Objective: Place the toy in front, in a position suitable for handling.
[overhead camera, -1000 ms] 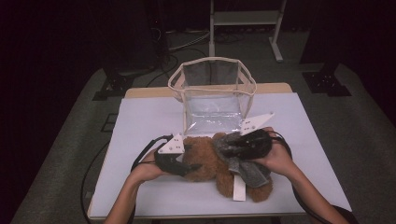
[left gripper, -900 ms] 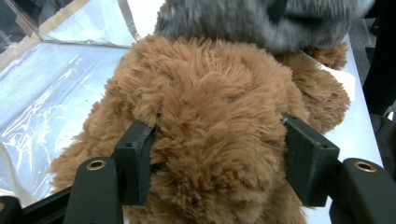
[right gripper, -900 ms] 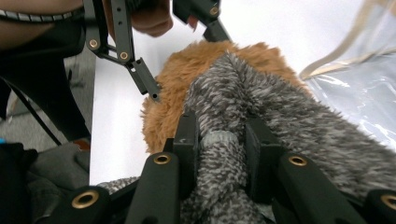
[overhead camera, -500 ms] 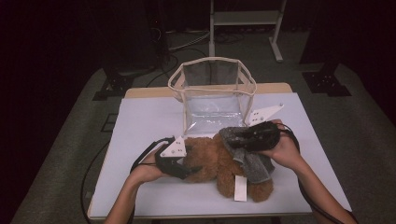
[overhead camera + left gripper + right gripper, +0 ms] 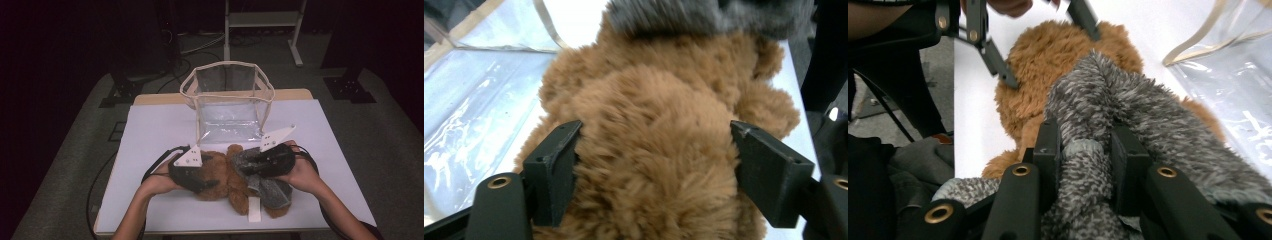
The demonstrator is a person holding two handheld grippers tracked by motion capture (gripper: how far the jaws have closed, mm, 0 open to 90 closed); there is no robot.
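A brown teddy bear [image 5: 223,176] lies on the white table [image 5: 160,130], partly wrapped in a fuzzy grey garment [image 5: 274,191]. My left gripper [image 5: 654,145] straddles the bear's brown plush [image 5: 649,100]. Its jaws have just been opening and stand wide, with fur brushing both. In the high view the left gripper [image 5: 212,183] comes at the bear from the left. My right gripper [image 5: 1083,137] is shut on a fold of the grey garment [image 5: 1128,100] above the bear [image 5: 1058,50]. From above, the right gripper [image 5: 241,163] reaches in from the right.
A clear plastic bag [image 5: 225,65] with beige trim stands open just behind the bear, its flap lying on the table. A white label [image 5: 254,210] hangs from the toy near the front edge. Cables trail off both grippers.
The right gripper has drawn the grey garment a little to the left across the bear. The left hand has stayed in place at the bear's left side.
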